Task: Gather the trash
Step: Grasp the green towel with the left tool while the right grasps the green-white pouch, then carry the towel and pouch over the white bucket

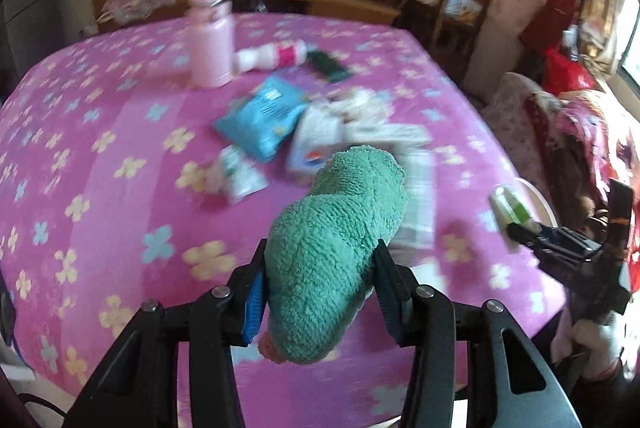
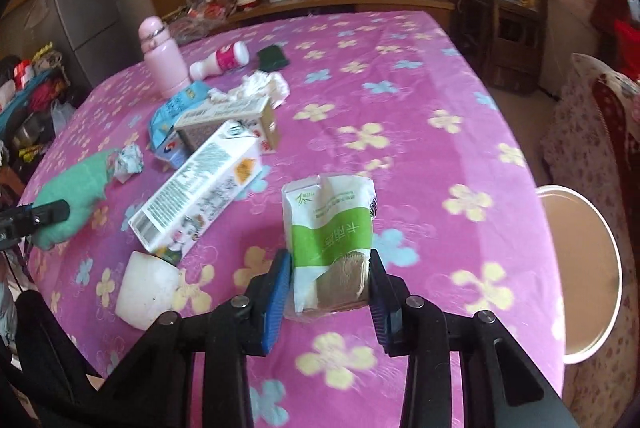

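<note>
Left tongs (image 1: pixel 318 278) grip a green fleece cloth (image 1: pixel 336 224) above the counter (image 1: pixel 120 131); right tongs (image 2: pixel 330 284) clamp a green-and-white tissue packet (image 2: pixel 330 224) near the bin (image 2: pixel 580 268). Carton (image 2: pixel 200 191), crumpled tissues (image 2: pixel 264 85) and wrappers remain uncollected.

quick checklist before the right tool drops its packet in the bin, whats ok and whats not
1. Right tool closed on the green and white packet: ok.
2. Packet lifted off the pink tablecloth: cannot tell.
3. Packet over the round bin: not ok, the bin sits off to the right past the table edge.
4. Left tool out of the way, gripping the green cloth: ok.
5. Trash left on the table, such as the milk carton and crumpled tissue: not ok.
</note>
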